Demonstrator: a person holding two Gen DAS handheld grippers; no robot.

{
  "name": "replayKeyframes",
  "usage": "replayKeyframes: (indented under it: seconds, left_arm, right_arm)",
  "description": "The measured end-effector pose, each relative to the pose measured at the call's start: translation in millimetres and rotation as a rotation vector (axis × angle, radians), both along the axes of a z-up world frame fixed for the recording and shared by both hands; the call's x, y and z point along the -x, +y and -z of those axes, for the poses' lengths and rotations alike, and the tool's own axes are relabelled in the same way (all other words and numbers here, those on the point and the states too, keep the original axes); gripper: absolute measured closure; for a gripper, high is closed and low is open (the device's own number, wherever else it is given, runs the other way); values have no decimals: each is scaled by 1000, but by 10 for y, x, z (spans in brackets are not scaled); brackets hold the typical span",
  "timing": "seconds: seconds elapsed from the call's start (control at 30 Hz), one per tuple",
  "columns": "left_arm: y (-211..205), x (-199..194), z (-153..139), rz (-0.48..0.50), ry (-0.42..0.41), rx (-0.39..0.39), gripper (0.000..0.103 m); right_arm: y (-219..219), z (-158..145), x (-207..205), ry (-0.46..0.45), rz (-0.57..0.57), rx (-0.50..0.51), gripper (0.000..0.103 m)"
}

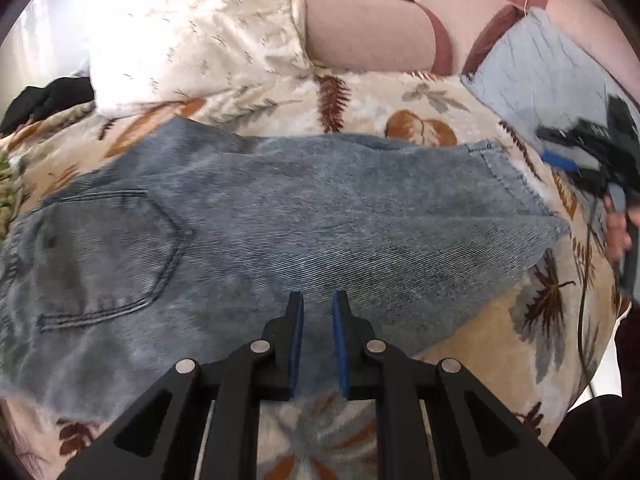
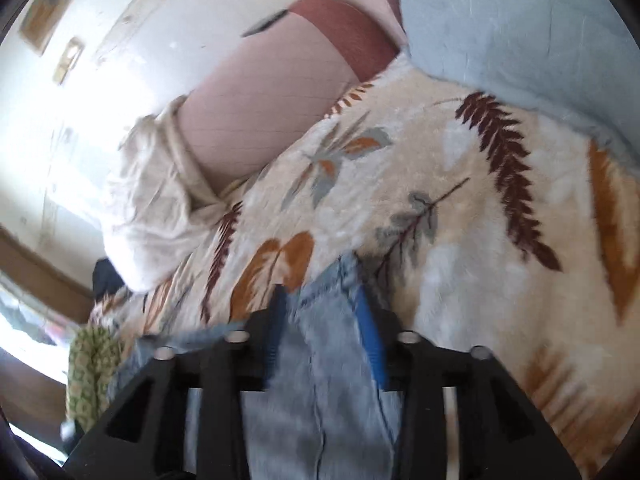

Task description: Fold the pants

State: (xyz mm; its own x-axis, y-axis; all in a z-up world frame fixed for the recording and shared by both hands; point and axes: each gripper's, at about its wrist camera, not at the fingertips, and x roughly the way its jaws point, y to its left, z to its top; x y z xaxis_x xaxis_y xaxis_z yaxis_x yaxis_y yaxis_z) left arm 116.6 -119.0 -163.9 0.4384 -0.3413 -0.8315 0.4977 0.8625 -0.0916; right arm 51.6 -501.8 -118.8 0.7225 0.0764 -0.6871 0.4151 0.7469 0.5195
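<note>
Basically, no containers in either view, just a bed w/ a plush leaf-print blanket [image 1: 460,364] in cream, rust and grey. The pants [image 1: 280,216], light-wash denim w/ a diagonal twill weave, lie flat across the blanket, back pocket [image 1: 112,256] toward the left, raw frayed hem toward the right. The left gripper [image 1: 318,302] sits over the denim's near edge, blue-padded fingers [image 1: 297,344] slightly parted, nothing between them. The right gripper [image 2: 320,304] is wider apart, w/ a fold of denim running between its fingers; whether it's actually pinched can't be told, pic is blurred. A cream pillow [image 1: 192,32] and pale blue pillow [image 1: 540,68] lie beyond the pants.
</note>
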Motion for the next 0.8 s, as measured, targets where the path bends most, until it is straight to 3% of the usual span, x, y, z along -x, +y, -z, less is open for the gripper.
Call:
replayKeyframes:
  seconds: [0.03,0.1,0.17,0.3,0.43,0.57,0.63,0.8]
  left_arm:
    - [57,45,-55,-8,-6,16,83]
    - [127,120,-132,-21,-21,32,63]
    - [200,214,-200,-38,-46,42,54]
    - [240,340,-262,-39,-48,51,54]
    - [229,454,-295,-33,-45,56,54]
    - [149,561,-305,-1,-49,42,51]
    - [138,582,-318,12,-53,40,51]
    - [190,494,-321,-8,-62,41,47]
  right_arm:
    - [45,-38,87,-4,-10,-5,54]
    - [123,-78,322,-7,-9,-33,49]
    - [183,-52,515,-13,-7,-97,44]
    - [328,35,836,-47,4,-200,44]
    - [453,117,924,-135,-18,-363,44]
    - [423,123,717,-168,9,-380,42]
    - [331,168,536,-178,14,-436,35]
    - [217,516,21,-83,24,-542,34]
